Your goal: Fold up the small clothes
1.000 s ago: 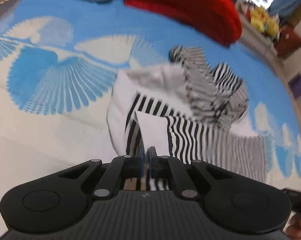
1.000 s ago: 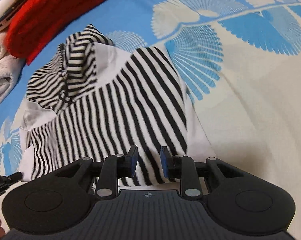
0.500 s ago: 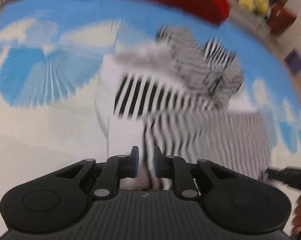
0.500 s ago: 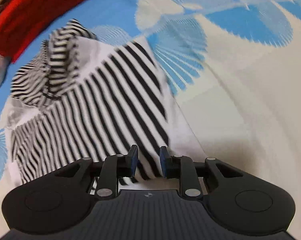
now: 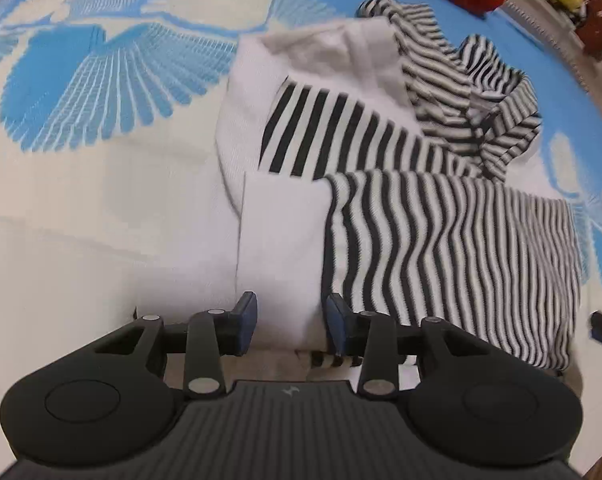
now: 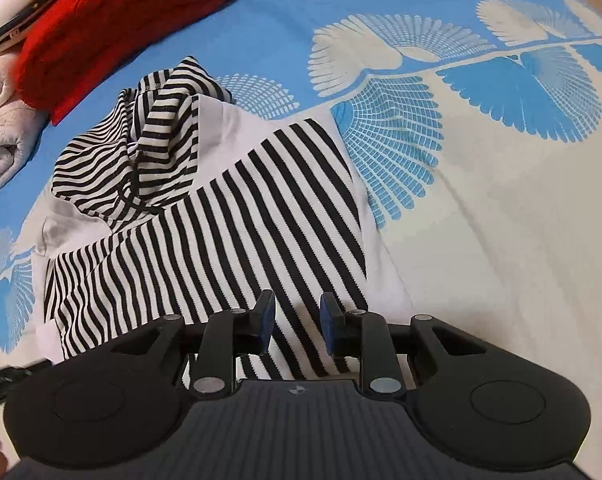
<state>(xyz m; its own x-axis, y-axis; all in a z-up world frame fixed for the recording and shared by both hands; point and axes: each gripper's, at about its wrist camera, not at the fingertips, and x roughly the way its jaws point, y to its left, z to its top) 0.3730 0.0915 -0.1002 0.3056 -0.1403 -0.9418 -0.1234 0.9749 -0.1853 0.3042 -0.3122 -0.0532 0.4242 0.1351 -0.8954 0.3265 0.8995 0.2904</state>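
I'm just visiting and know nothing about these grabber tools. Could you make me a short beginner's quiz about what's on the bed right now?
1. True or false: the left gripper is clamped on the striped garment.
2. Which colour is the knitted item beyond the garment: A green, B red, C yellow?
3. Fill in: the bedspread shows blue and cream ____ shapes.

Key: 1 false, its jaws have just been opening, white cloth lying loose between them. 2 B. 3 leaf.

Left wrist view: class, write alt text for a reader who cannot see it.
A black-and-white striped top lies partly folded on a blue-and-cream bedspread. The left gripper is just above its near white edge, fingers having just opened, gripping nothing.
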